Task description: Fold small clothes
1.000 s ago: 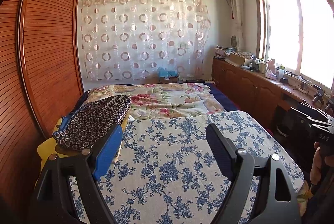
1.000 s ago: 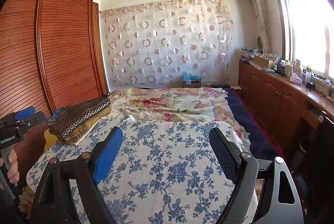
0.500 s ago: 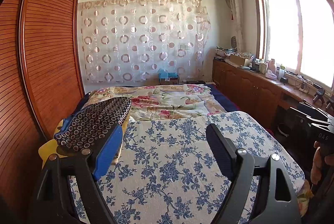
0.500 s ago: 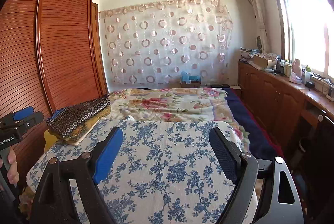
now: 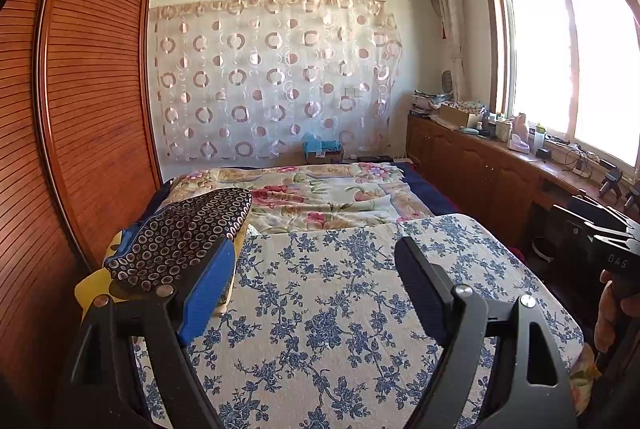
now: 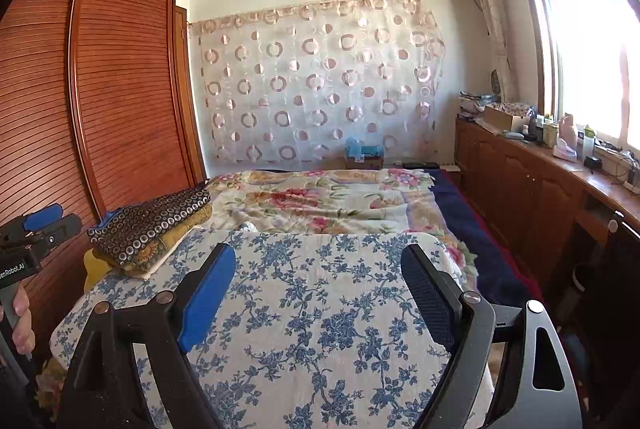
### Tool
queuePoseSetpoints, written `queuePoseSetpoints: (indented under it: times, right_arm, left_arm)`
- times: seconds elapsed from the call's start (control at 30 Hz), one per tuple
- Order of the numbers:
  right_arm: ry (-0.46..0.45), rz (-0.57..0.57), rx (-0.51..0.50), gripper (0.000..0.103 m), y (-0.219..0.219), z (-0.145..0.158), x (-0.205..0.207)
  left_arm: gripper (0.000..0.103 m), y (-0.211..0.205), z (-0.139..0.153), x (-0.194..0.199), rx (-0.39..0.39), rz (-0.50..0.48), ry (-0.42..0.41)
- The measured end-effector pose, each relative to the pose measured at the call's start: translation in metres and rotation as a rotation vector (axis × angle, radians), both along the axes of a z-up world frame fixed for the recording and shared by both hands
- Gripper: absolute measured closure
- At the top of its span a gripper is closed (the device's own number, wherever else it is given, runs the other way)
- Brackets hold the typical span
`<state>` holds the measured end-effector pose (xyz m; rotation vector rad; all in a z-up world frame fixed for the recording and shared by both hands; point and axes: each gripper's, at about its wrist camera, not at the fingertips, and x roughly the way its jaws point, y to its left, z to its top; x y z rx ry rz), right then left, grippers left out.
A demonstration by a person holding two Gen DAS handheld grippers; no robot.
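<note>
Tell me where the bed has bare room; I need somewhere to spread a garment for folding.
The blue-flowered pad is bare from the clothes stack at its left edge rightward. The windowside countertop is crowded.

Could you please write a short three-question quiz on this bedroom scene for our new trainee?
1. True or false: the left tool is shut on a garment.
2. Multiple choice: the dark ring-patterned cloth lies (A) at the left edge of the blue floral cover, on top of a stack, (B) on the wooden counter, (C) between the right tool's fingers.
3. Fill in: the pad on each tool's left finger is ____ in colour.

Key: 1 false, both tools are open and hold nothing; 2 A; 3 blue.
</note>
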<state>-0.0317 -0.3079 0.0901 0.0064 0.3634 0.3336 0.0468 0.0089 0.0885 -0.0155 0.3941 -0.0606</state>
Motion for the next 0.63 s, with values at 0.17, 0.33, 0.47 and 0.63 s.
queuePoseSetpoints:
  times: [0.17, 0.33, 0.47, 0.63]
  right_arm:
    - [-0.003, 0.000, -0.001, 0.017, 0.0004, 0.0001, -0.0002]
    - [-0.003, -0.002, -0.001, 0.017, -0.0006, -0.0002, 0.0001]
    - [-0.005, -0.002, -0.001, 0.017, -0.0020, -0.0001, 0.0006]
    - [-0.004, -0.003, 0.000, 0.017, -0.0034, -0.0008, 0.0014]
  left_arm:
    - [0.020, 0.0001, 0.0001, 0.0000, 0.001, 0.000, 0.001]
    - [0.020, 0.0000, -0.0010, -0.0001, 0.001, 0.000, 0.000]
    - [0.020, 0.0000, -0.0023, 0.0001, 0.000, -0.001, -0.001]
    - [0.020, 0.0002, -0.0004, -0.0005, 0.001, -0.002, -0.001]
